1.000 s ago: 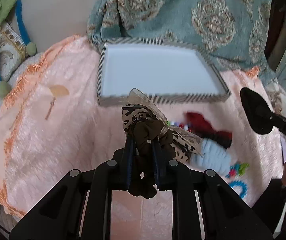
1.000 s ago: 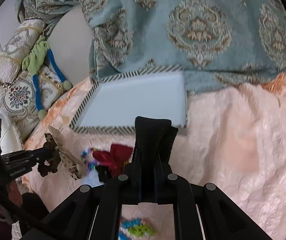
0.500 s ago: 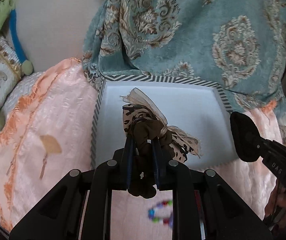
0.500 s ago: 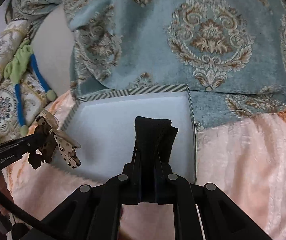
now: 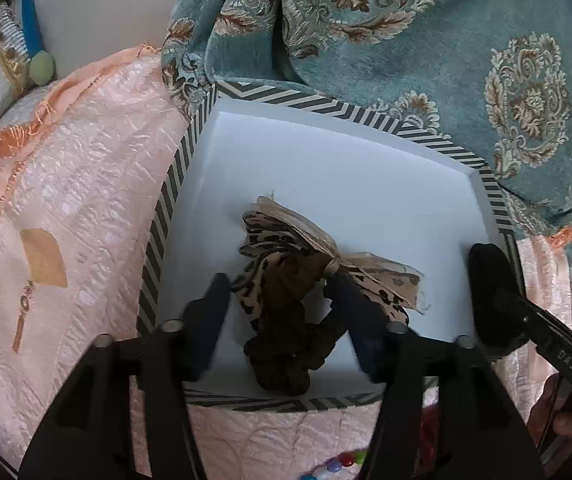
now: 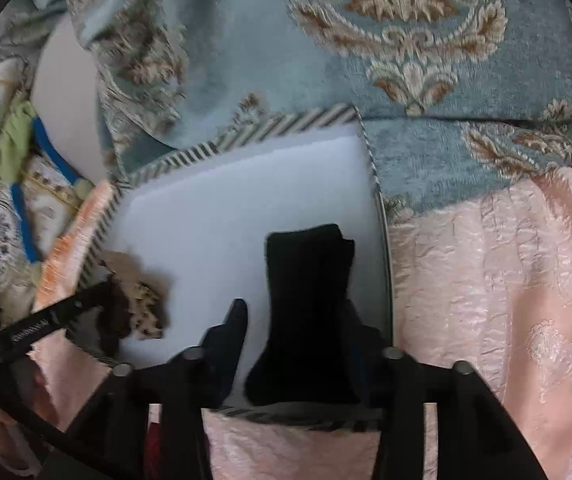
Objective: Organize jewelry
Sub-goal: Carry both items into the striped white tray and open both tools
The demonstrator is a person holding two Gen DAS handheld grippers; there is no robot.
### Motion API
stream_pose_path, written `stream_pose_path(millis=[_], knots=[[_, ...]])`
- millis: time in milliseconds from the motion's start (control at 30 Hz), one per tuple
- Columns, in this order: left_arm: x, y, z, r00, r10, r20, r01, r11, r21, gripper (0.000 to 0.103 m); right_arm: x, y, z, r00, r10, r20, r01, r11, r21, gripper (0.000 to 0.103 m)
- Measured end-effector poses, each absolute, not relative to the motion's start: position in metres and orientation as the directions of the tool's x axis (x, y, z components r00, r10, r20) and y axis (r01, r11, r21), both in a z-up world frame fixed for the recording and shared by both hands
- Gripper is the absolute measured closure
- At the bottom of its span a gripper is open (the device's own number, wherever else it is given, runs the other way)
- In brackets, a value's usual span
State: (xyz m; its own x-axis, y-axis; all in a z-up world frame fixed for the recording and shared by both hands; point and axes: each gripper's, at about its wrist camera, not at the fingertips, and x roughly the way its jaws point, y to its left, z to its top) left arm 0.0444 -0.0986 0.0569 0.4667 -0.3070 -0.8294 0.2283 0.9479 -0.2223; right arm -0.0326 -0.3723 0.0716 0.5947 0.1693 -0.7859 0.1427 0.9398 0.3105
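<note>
Inside the striped box [image 5: 168, 216], on its white floor, lies the brown scrunchie with leopard bow [image 5: 298, 300], between the spread fingers of the left gripper [image 5: 282, 304]. Near the box's right wall, the right gripper [image 6: 298, 320] also stands open around a black fabric piece [image 6: 306, 304]. Under the box spreads a pink bedspread [image 5: 78, 200].

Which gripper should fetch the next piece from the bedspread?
Probably the left gripper. Its jaws are open with the leopard bow scrunchie lying in the striped box, and beads show just below it. The right gripper, also open, looks to have the black item leaning on one finger.
</note>
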Motion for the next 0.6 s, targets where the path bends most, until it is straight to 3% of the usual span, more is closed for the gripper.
stream_pose_path(millis=[167, 367, 433, 500, 600], knots=[[0.032, -0.093, 0.067, 0.472, -0.293, -0.831, 0.227, 0.952, -0.207, 0.044, -0.047, -0.36, 0.093, 0.624, 0.164, -0.764, 0.105, 0.951, 0.29, 0.058], [0.003, -0.088, 0.081, 0.538, -0.182, -0.823, 0.223, 0.972, -0.069, 0.044, -0.068, -0.342, 0.113, 0.639, 0.126, -0.759, 0.084, 0.969, 0.232, 0.057], [-0.007, -0.083, 0.084, 0.544, -0.179, -0.82, 0.215, 0.974, -0.07, 0.044, -0.078, -0.336, 0.118, 0.636, 0.121, -0.762, 0.083, 0.971, 0.223, 0.053], [-0.018, -0.078, 0.089, 0.544, -0.189, -0.817, 0.209, 0.974, -0.087, 0.044, -0.085, -0.331, 0.121, 0.634, 0.118, -0.764, 0.084, 0.972, 0.22, 0.041], [-0.038, -0.073, 0.099, 0.572, -0.183, -0.799, 0.2, 0.977, -0.08, 0.044, -0.103, -0.322, 0.126, 0.643, 0.117, -0.757, 0.077, 0.973, 0.216, 0.041]])
